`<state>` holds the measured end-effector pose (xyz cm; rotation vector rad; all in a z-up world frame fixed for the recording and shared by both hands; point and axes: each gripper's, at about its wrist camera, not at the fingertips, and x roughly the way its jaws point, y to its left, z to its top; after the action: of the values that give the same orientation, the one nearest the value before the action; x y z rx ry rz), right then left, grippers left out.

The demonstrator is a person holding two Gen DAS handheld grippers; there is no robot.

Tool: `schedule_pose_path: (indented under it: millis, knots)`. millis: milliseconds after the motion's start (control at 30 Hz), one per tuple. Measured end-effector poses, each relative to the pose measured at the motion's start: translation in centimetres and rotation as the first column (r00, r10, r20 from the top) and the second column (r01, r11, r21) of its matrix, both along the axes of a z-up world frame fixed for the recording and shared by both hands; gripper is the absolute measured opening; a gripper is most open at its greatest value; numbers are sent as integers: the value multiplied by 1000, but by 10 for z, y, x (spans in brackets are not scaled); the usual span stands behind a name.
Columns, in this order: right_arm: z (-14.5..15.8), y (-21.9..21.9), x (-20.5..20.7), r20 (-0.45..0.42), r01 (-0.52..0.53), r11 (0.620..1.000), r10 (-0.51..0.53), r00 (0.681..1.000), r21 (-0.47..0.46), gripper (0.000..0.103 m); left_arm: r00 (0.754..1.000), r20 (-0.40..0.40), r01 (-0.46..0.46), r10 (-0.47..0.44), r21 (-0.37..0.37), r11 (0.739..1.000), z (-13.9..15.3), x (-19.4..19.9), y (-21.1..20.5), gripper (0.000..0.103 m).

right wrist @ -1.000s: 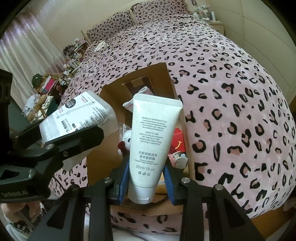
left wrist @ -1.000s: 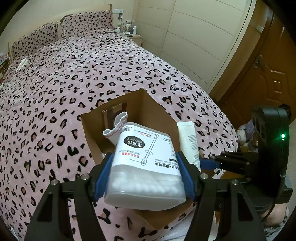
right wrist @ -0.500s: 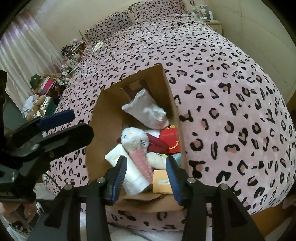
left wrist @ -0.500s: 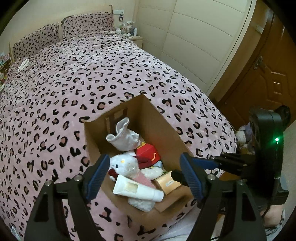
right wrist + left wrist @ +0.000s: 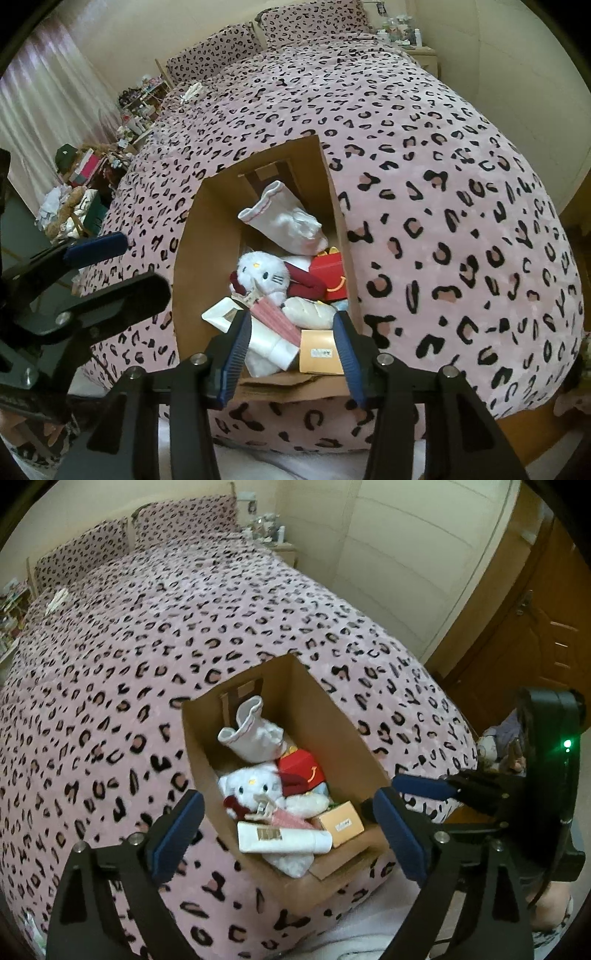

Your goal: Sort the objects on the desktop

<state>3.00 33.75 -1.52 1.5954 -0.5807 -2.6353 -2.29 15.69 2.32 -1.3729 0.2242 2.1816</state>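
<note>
Both grippers hang empty with fingers spread, the left gripper and right gripper poised over the near end of the cardboard box on the leopard-print bed. Inside lie a white tube, plush cat, sock and red carton. This looks like the pause between placements; next calls for finding another loose item, none visible here.

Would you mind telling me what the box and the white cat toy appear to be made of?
The box looks like plain brown cardboard: matte, with thin folded walls. The white cat toy seems to be plush fabric, given its fuzzy, soft-edged surface.
</note>
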Motion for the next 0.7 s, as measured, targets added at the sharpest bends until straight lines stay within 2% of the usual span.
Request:
schedule_pose_path:
  millis: [100,333,500,700]
  knots:
    - [0,-2,3,33,-3,999,2,999,36,57,997,50,-49,51,-44,998,-4,1,-5,101]
    - [-6,-9,7,113,-41,989,25,993,139,58,978,145,-137,151,-99,986,-19,11,-25,101]
    - [-11,-14,9,154,-66,983,40,987,170,58,964,173,-173,201,-162,971,-30,18,-32,102]
    - [-8,-15,7,178,-80,974,42,983,210,58,952,185,-212,244,-177,961,-31,30,-42,102]
